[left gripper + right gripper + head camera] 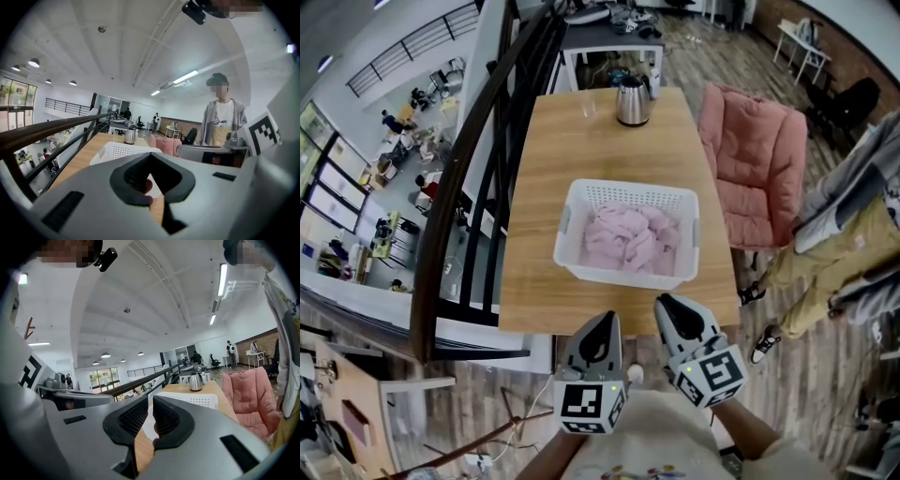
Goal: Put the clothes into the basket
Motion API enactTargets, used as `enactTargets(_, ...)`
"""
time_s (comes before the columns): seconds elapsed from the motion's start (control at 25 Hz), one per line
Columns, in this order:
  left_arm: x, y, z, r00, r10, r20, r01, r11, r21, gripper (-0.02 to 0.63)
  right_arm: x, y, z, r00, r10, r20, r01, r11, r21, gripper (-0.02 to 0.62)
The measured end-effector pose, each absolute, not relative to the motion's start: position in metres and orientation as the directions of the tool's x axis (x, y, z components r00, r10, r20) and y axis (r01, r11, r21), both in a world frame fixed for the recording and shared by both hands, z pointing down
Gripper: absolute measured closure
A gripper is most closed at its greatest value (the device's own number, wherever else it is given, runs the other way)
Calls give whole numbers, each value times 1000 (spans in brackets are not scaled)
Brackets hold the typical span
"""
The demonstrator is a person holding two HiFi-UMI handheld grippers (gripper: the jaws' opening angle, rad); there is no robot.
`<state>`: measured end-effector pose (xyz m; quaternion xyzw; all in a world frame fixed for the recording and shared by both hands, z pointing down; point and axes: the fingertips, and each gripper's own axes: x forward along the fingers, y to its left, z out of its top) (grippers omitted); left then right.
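A white perforated basket (628, 192) stands in the middle of the wooden table (546, 216), and pink clothes (630, 239) lie piled inside it. Both grippers hang below the table's near edge, close to my body. My left gripper (602, 319) is shut with nothing in it, its tips meeting in the left gripper view (150, 153). My right gripper (670, 302) is also shut and empty, its ribbed pads almost touching (151, 398). The basket (123, 151) (192, 400) sits ahead of both sets of jaws.
A steel kettle (633, 101) and a small glass (588, 110) stand at the table's far end. A pink padded chair (755, 159) is right of the table, with a person (844, 244) beside it. A dark railing (478, 178) runs along the left.
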<state>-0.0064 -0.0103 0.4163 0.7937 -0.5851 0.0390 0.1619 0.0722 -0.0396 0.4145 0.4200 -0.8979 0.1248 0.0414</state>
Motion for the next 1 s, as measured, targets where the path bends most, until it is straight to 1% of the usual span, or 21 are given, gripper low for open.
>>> enactTargets(0.2,-12,0,424,309,-911,273,-947,-266,182,606,67,-22,408,-650,-740,172,-760,630,-161,548)
enactTargets(0.56,-13,13,429,299,-909,291,-948,-249,196,606,62,-12,407,-651,-736,182,-759,633,-153,548)
enactTargets(1.0,-8,12,429,322,-902,288,-941,-271,204,606,63,-9,408,-645,-743,180,-764,623,-169,548)
